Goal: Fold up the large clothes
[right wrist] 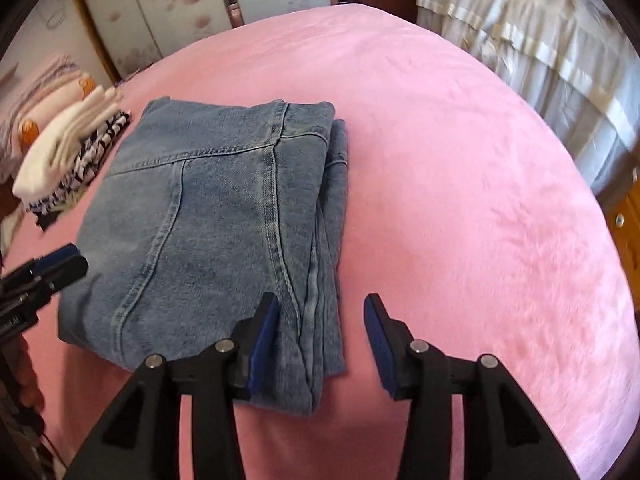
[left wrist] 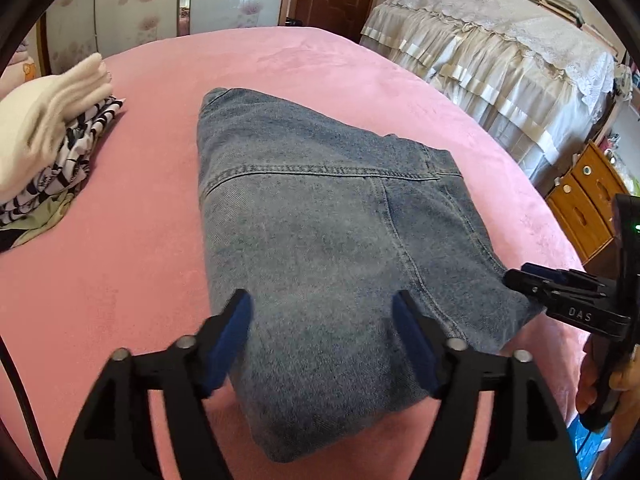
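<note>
Jeans (left wrist: pixel 320 240) are folded into a thick bundle in the middle of the pink bed (left wrist: pixel 120 260). Left hand-held gripper (left wrist: pixel 322 340) hangs wide open over the near end, gripping nothing. Right hand-held gripper (right wrist: pixel 322 332) is wide open too, at the bundle's right edge, probably not touching. Folded clothes pile (right wrist: pixel 68 160) sits just left of the jeans.

Left gripper (left wrist: pixel 322 336) jaws spread wide, right gripper (right wrist: pixel 322 330) jaws likewise apart, both holding nothing
</note>
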Available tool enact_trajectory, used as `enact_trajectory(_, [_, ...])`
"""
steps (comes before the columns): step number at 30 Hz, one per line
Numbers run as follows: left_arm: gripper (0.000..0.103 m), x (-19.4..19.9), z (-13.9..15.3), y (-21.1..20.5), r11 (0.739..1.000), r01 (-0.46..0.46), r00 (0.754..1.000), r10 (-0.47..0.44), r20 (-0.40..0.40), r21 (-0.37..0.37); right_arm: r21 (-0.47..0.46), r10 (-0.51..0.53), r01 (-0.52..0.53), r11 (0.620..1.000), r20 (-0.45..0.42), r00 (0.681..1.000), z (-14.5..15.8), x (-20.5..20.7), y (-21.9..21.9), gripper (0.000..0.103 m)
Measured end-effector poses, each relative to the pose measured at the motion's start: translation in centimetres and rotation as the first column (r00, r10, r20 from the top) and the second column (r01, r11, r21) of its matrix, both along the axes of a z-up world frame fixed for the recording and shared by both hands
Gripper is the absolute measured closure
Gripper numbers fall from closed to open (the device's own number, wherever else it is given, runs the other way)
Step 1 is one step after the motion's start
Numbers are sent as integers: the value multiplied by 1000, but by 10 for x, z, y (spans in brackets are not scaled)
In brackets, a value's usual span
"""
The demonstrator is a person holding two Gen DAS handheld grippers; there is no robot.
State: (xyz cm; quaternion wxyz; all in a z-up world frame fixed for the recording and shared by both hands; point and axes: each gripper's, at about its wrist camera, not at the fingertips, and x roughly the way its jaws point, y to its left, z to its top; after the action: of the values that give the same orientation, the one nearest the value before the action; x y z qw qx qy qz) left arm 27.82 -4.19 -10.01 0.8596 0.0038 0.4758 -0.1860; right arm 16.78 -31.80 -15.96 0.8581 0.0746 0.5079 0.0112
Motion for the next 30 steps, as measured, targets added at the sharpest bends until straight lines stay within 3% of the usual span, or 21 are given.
enact_trajectory(4, [22,-4,5,4,999,-25,1000,26,-11,22,-1,-16,16,1000,9,1000,7,-5,8,59])
enact_trajectory(10, [21,-12,14,23,996,-88,995,88,-55,-14,29,-55,55,998,12,998,17,-13,12,57])
enact_trajectory(13, [21,-20,18,30,993,-118,990,116,-73,-21,60,-68,67,996,7,998,20,-23,13,46])
enact_trajectory(16, [21,-30,22,35,991,-134,988,133,-76,-14,94,-71,71,993,-3,997,21,-34,17,45])
enact_trajectory(26, [21,-53,32,39,998,-61,989,59,-134,-17,123,-36,40,992,-31,999,29,-54,25,42])
enact_trajectory(30, [19,-43,43,39,997,-27,981,12,-192,-78,94,-14,13,995,9,1000,51,-47,26,41])
